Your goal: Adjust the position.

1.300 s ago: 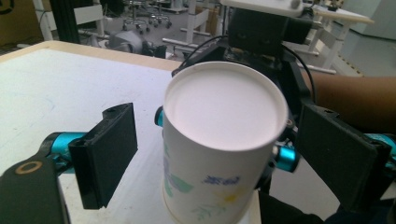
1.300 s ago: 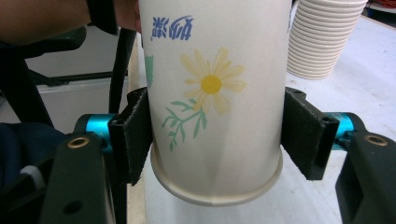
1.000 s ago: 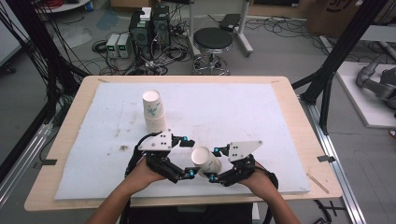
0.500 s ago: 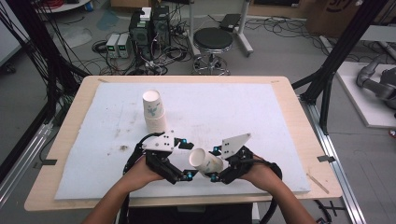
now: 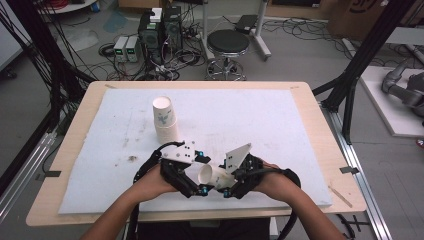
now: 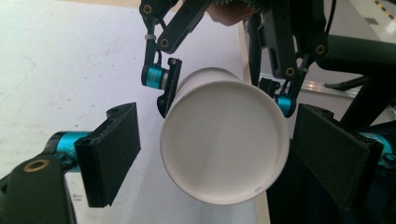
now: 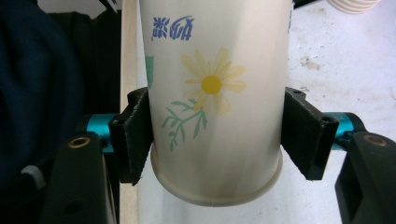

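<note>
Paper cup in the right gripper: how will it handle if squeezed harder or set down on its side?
The paper cup looks thin-walled and empty, so probably light and easy to crush between the right gripper fingers. Its tapered round body would likely roll in an arc if laid on the white mat.

Overhead plus two close gripper views

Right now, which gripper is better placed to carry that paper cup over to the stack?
Right. The right gripper is shut on the paper cup, its pads on both sides near the rim. The left gripper stands open around the cup's base, not touching. The stack stands farther up the table.
</note>
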### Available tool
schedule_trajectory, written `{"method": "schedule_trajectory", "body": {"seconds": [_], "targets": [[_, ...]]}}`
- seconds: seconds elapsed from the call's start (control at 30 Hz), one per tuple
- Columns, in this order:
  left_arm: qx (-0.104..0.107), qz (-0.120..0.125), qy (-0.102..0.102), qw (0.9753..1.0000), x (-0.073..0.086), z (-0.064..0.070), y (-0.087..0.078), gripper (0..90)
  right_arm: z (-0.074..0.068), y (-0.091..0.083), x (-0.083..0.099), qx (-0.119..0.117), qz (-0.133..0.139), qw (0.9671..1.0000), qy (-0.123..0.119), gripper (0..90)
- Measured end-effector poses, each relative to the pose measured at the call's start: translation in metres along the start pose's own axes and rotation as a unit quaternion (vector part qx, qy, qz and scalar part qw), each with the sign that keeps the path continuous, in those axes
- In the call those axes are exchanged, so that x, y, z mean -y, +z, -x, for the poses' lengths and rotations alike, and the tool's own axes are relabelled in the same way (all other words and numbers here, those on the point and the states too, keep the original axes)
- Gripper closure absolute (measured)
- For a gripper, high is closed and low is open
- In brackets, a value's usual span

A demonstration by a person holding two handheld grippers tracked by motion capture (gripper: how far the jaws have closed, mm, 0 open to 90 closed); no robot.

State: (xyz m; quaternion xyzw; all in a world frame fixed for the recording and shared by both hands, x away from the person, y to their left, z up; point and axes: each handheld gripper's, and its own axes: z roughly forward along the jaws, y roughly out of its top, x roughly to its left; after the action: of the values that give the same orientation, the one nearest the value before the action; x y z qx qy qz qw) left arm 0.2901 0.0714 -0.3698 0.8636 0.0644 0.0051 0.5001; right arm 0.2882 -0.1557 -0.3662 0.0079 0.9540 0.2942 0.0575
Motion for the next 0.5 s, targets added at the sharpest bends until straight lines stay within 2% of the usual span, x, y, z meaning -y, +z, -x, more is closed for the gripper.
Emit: {"method": "schedule_trajectory", "body": {"seconds": [0.33, 0.5], "targets": [[0.005, -0.014, 0.002, 0.9999, -0.0011, 0.0014, 0.0047, 22.4, -0.0027, 0.002, -0.0056, -0.01, -0.029, 0.9995, -0.001, 32.3], [0.009, -0.018, 0.004, 0.9998, -0.0003, 0.0009, 0.006, 24.5, -0.0027, 0.0033, -0.005, -0.015, -0.03, 0.9994, -0.002, 32.0]]}}
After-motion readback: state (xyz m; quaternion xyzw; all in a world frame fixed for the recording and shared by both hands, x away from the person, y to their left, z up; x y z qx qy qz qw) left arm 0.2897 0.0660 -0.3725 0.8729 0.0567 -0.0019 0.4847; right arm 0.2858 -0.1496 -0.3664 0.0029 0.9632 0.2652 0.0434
